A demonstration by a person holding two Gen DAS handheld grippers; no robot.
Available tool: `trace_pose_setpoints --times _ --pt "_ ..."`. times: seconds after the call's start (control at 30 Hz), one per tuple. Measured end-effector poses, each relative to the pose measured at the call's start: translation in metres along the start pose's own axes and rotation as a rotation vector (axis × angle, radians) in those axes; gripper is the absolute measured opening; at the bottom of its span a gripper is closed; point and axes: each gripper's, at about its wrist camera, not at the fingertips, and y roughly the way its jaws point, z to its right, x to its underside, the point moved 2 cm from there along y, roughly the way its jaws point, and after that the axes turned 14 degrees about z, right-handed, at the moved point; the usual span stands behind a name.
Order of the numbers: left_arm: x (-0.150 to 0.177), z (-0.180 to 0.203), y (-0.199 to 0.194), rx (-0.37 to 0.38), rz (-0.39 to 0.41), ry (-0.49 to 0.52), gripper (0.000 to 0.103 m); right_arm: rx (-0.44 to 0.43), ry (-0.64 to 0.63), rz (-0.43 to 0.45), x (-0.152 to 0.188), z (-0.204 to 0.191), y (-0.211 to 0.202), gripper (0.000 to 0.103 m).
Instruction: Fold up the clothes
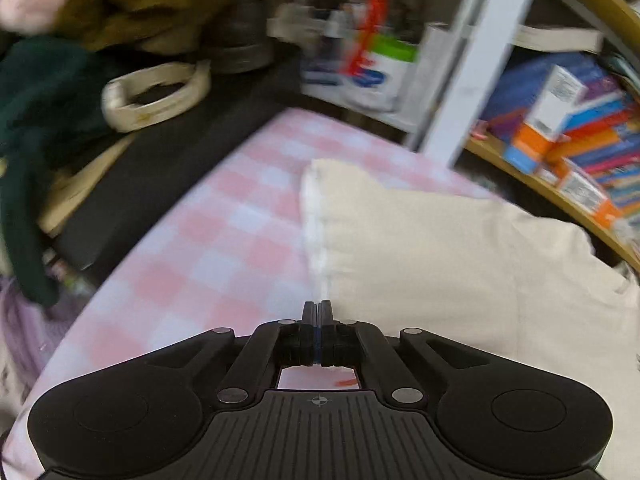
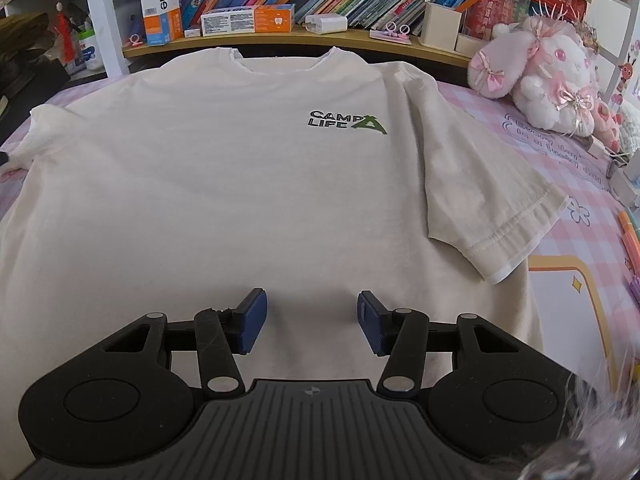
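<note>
Fingers (image 1: 318, 312) of left gripper clenched at T-shirt (image 1: 460, 280) sleeve edge, right fingers (image 2: 256, 312) released, logo (image 2: 346, 122) visible.

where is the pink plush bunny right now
In the right wrist view, the pink and white plush bunny sits upper right on the pink checked cloth, beyond the cream t-shirt's sleeve.

Black left gripper (image 1: 318, 308); black right gripper (image 2: 312, 316) with ribbed blue fingers (image 2: 252, 322).

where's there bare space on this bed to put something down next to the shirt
Bare pink checked sheet lies left of the cream t-shirt's sleeve edge. On its right, the plush bunny and markers crowd the sheet.
</note>
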Motion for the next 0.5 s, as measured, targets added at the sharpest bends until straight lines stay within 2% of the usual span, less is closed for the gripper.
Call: trace_pose_setpoints --times 0.07,0.17,0.23,0.33,0.4,0.5 --pt "0.003 -0.003 0.000 -0.014 -0.002 0.009 0.000 0.002 -0.001 0.006 0.001 0.000 -0.001 0.048" --pt "0.000 0.001 0.001 -0.010 -0.001 0.094 0.000 -0.004 -0.020 0.003 -0.001 0.001 -0.001 0.048" --pt "-0.001 0.003 -0.009 0.023 0.022 0.105 0.000 -0.007 -0.069 0.003 -0.005 0.000 -0.003 0.048" --pt "0.008 0.014 -0.031 0.108 0.045 0.121 0.015 0.004 -0.122 0.032 -0.013 0.009 -0.013 0.048" --pt "0.022 0.029 -0.045 0.162 0.037 0.154 0.043 0.030 -0.120 0.033 -0.017 0.024 -0.016 0.048" --pt "0.043 0.051 -0.064 0.237 0.025 0.204 0.061 0.071 -0.066 0.029 -0.023 0.053 -0.019 0.048"
